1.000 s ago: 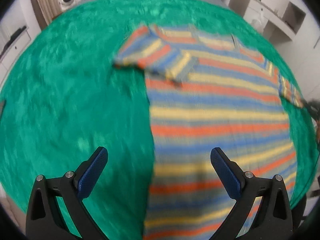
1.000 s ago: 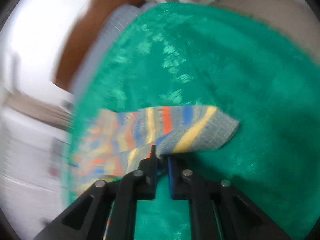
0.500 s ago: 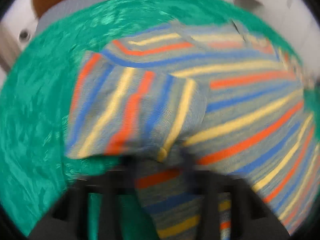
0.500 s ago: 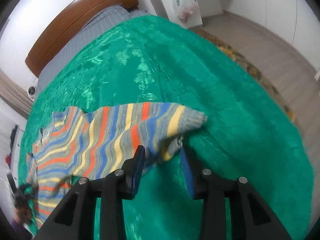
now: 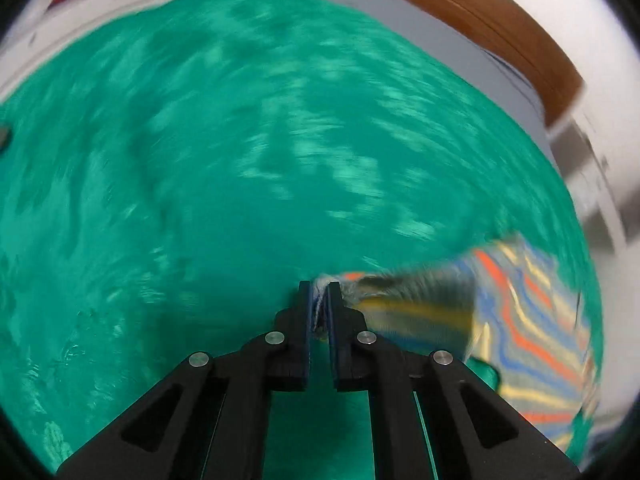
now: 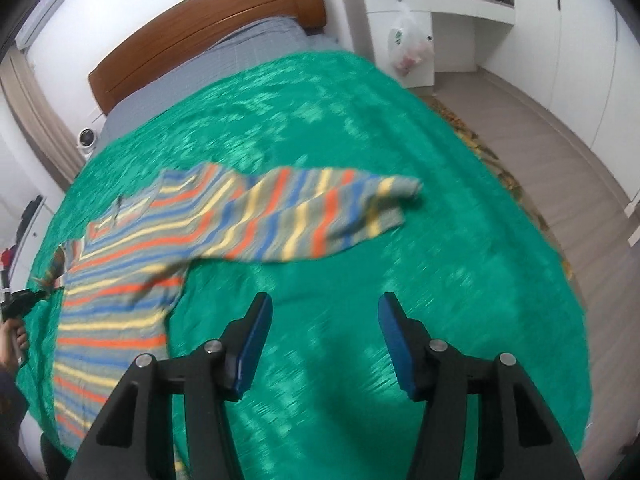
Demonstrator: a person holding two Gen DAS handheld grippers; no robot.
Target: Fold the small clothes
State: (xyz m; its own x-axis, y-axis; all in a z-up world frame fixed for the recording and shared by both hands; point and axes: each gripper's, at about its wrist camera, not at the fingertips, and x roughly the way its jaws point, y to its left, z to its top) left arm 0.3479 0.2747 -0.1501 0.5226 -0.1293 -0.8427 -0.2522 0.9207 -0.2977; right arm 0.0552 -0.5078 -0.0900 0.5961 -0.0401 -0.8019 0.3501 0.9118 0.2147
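A small striped sweater [image 6: 132,280] in grey, orange, blue and yellow lies on the green bedspread [image 6: 400,140]. Its right sleeve [image 6: 320,212] lies stretched out flat ahead of my right gripper [image 6: 324,340], which is open, empty and above the spread. My left gripper [image 5: 319,304] is shut on the edge of the left sleeve [image 5: 416,308], with the sweater's body [image 5: 532,340] trailing to the right. The left gripper also shows in the right wrist view [image 6: 20,304], at the sweater's far left sleeve.
A wooden headboard [image 6: 208,36] and grey sheet [image 6: 248,40] lie at the far end of the bed. A white desk [image 6: 420,12] with a hanging plastic bag [image 6: 410,46] stands right of it. Wooden floor [image 6: 560,152] runs along the right side.
My right gripper has let go of the right sleeve, opened wide and drawn back. My left gripper moved to the left sleeve, shut on it and pulls it out to the left.
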